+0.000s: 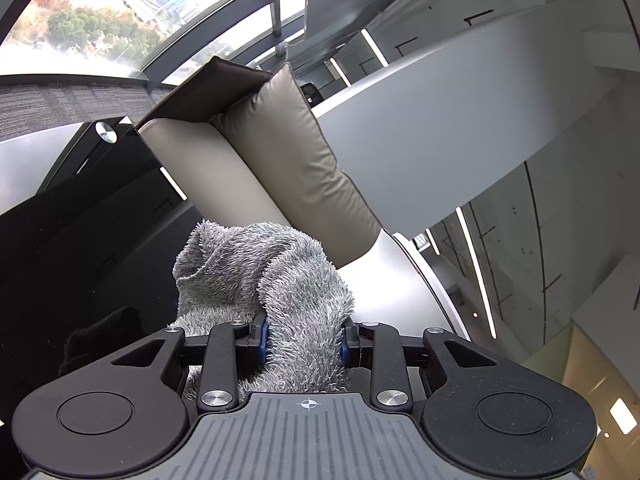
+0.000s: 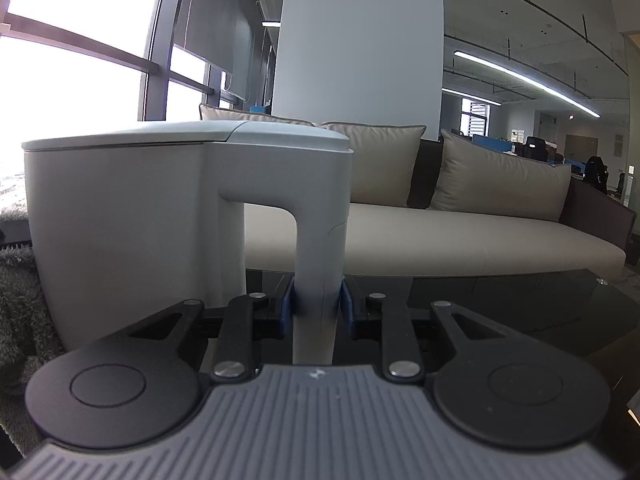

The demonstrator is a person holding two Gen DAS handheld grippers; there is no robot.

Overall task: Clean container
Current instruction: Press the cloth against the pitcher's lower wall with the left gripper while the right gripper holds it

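Right gripper (image 2: 317,312): its two blue pads are squeezing the handle (image 2: 318,248) of the container (image 2: 120,216), one pad on each side, with no gap showing.
Left gripper (image 1: 303,342): its jaws are closing on a bunch of fluffy grey cloth (image 1: 280,280), which is puffing out above and below the pads.
Where the container is: it is standing upright on the dark glass table (image 2: 520,304), right in front of the right gripper, with its lid (image 2: 160,136) lying flat and shut on top.
Where the cloth is: in the right view a bit of it is showing at the left edge, close to the container's side; I cannot tell if it is touching.
What is done: both things are being held and are ready.
What is left: I think the wiping is only starting or still going on, because the pictures are not showing any dirt or any clean patch.
Behind: a beige sofa (image 2: 440,240) with cushions is sitting past the table.
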